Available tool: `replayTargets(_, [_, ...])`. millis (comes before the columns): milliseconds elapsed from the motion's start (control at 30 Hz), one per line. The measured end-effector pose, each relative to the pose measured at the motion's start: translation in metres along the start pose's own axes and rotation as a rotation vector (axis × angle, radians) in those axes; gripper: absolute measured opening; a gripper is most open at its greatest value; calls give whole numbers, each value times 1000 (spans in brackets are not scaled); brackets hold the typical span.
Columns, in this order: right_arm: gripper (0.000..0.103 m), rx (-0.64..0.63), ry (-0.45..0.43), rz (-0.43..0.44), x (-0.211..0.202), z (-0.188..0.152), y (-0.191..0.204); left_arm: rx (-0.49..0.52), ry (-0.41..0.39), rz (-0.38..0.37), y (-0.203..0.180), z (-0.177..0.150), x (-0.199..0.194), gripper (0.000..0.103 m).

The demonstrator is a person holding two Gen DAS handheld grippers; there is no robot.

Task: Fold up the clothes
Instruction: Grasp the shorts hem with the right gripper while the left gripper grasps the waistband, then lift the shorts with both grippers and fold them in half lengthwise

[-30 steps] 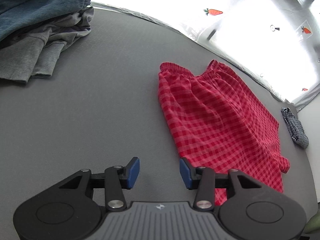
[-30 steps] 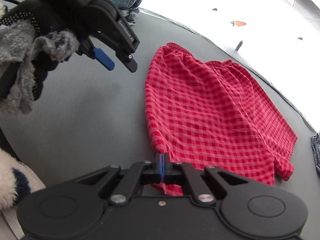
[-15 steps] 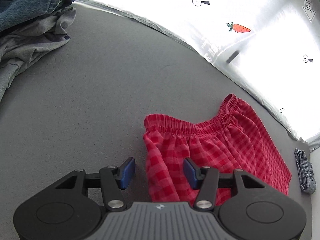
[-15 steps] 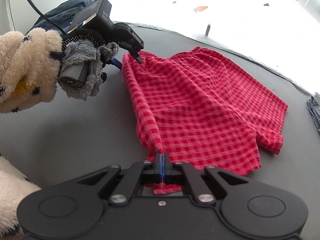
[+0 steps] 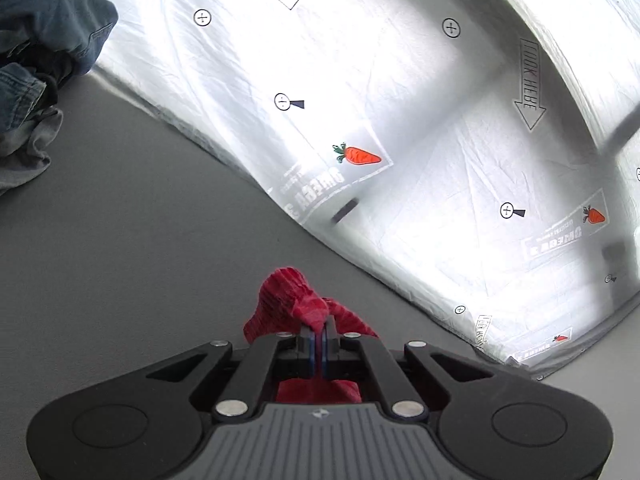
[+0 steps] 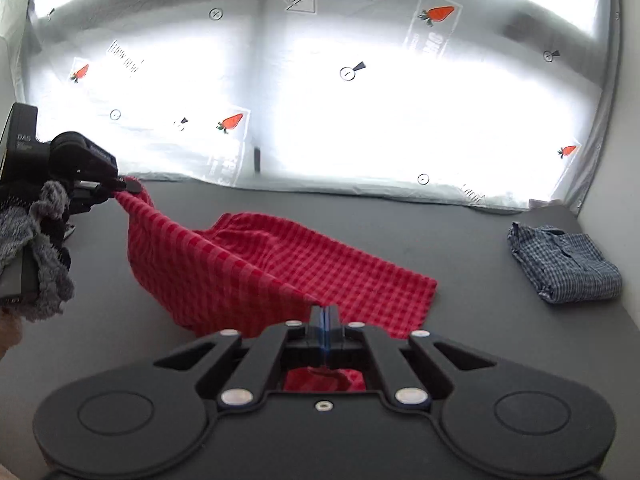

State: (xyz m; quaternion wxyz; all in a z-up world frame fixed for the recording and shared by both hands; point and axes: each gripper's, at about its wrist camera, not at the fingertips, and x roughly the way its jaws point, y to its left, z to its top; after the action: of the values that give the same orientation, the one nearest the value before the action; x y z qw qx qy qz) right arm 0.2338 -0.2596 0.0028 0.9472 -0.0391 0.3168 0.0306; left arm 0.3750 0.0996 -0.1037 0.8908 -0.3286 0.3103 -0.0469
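Observation:
Red checked shorts (image 6: 256, 264) hang stretched between both grippers above the grey table (image 6: 460, 240), their far side still lying on it. My left gripper (image 5: 319, 330) is shut on the bunched waistband corner (image 5: 288, 300). In the right wrist view that same left gripper (image 6: 128, 186) shows at the left, held by a gloved hand (image 6: 36, 264), pinching the raised corner. My right gripper (image 6: 325, 314) is shut on the near hem corner, with red cloth showing behind its blue pads.
A folded blue checked shirt (image 6: 564, 264) lies at the right of the table. A pile of denim and grey clothes (image 5: 36, 80) sits at the far left. A bright white sheet (image 5: 400, 120) with carrot prints backs the table.
The left gripper reached the waistband corner and shut on it. Both grippers then rose and swung, lifting the near edge of the shorts off the table.

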Motion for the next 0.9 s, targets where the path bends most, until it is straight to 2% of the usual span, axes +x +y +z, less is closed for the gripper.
replayTargets(100, [0, 32, -14, -12, 32, 15, -37, 43, -2, 39, -30, -15, 36, 3])
replayTargets(300, [0, -5, 29, -13, 104, 26, -81, 48, 41, 126, -54, -27, 102, 3])
replayTargets(500, [0, 24, 110, 48, 190, 37, -118, 119, 63, 204, -66, -22, 164, 4])
replayTargets(600, [0, 13, 161, 46, 238, 32, -128, 135, 96, 252, -66, -23, 199, 10])
replayTargets(667, [1, 24, 196, 44, 267, 28, -135, 155, 137, 265, -63, -24, 219, 20])
replayTargets(733, [3, 73, 236, 38, 289, 21, -144, 188, 167, 239, -61, -24, 229, 40])
replayTargets(767, [9, 102, 252, 29, 295, 18, -150, 206, 173, 210, -59, -24, 230, 45])
replayTargets(833, [23, 176, 253, 0, 297, 11, -162, 233, 150, 180, -55, -24, 219, 72])
replayTargets(867, [33, 230, 257, -3, 296, 6, -168, 244, 129, 179, -53, -24, 211, 79])
replayTargets(900, [38, 289, 263, -1, 294, 0, -174, 252, 98, 187, -50, -26, 201, 85])
